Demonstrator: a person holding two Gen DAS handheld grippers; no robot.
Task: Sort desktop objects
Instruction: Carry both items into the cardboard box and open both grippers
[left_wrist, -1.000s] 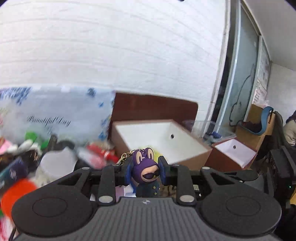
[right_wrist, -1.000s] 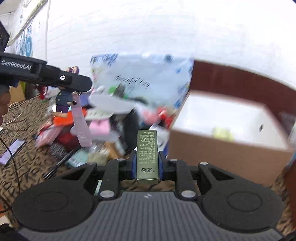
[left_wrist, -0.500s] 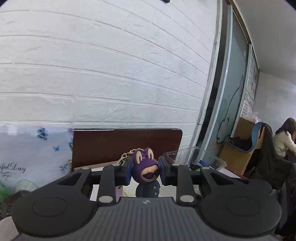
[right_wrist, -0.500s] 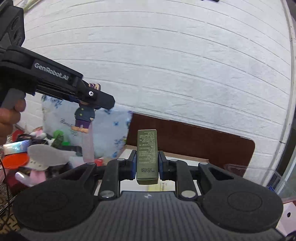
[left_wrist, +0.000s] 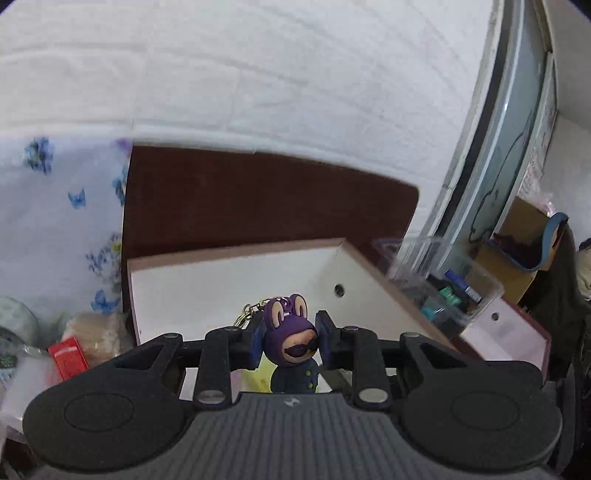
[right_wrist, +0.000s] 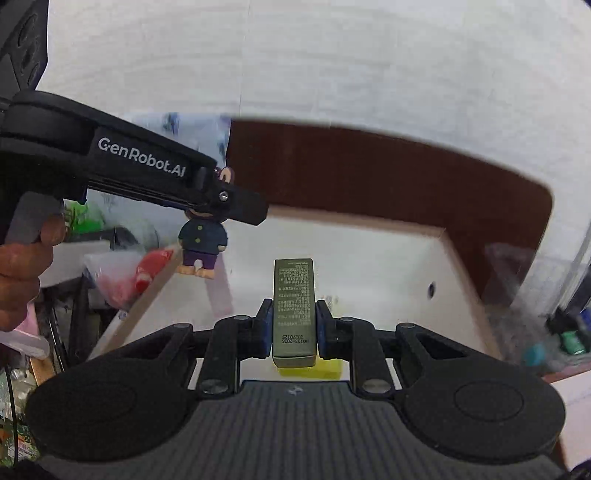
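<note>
While left gripper (left_wrist: 289, 345) clamps purple keychain figure (left_wrist: 291, 347) and right gripper (right_wrist: 294, 328) clamps small green box (right_wrist: 294, 314), both over white bin (right_wrist: 388, 258); drops pending, clutter (left_wrist: 70, 350) beside bin's left edge unsorted.

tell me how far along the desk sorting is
Barely started, it seems: the white-lined box holds only something yellow that I can see. In hand: the left gripper grips a purple rabbit keychain, the right gripper a small olive-green carton, both at the box. Left: a clutter pile beside it awaits sorting.
</note>
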